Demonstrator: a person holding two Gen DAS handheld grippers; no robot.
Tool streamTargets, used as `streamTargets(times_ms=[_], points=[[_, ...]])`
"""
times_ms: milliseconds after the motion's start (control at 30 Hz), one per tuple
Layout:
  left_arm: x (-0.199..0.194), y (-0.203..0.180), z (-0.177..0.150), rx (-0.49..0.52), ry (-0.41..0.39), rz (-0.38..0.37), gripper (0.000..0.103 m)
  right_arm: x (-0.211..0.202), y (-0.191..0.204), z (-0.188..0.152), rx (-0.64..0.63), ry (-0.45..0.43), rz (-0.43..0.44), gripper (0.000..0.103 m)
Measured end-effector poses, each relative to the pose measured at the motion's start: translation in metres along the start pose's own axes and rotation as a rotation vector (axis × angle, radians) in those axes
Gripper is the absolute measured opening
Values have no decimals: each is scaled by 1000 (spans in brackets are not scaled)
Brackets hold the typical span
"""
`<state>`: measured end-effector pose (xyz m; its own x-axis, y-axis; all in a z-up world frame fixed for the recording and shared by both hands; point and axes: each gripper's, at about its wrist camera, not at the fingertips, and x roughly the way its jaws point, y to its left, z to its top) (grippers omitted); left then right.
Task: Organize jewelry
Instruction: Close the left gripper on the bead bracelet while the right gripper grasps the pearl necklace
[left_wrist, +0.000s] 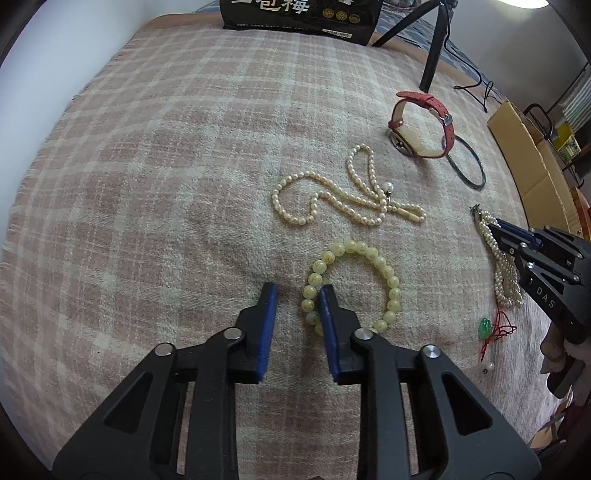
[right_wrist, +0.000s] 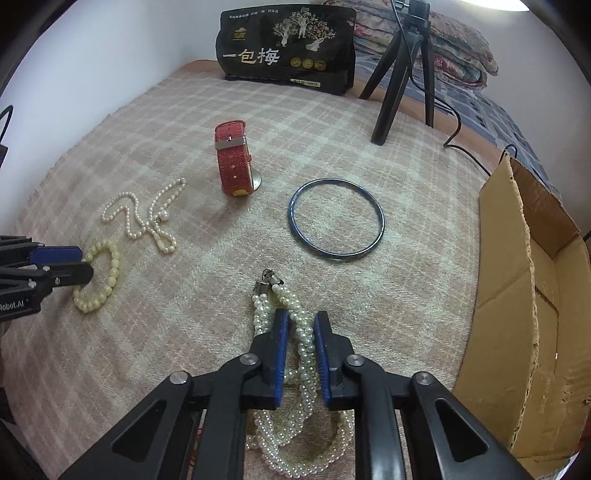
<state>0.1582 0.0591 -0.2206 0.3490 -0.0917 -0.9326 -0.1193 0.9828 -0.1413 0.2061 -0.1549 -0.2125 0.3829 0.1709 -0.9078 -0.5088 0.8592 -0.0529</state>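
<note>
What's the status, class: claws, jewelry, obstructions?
Left claw straddles the bead bracelet, not gripping. Right claw pinches the twisted pearl strand. Nothing obstructing.

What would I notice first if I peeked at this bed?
Probably the red watch, standing up on its strap in the middle of the checked blanket, with a dark bangle lying flat to its right. Nearer the camera, the right gripper has its fingers either side of a twisted pearl rope. On the left, the left gripper straddles a yellow bead bracelet.
</note>
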Motion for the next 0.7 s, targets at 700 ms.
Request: streamTargets(times_ms=[700], points=[[-58,-5,0,-1,-159,-84,5,-49,-1,-1,58,-124,25,6]])
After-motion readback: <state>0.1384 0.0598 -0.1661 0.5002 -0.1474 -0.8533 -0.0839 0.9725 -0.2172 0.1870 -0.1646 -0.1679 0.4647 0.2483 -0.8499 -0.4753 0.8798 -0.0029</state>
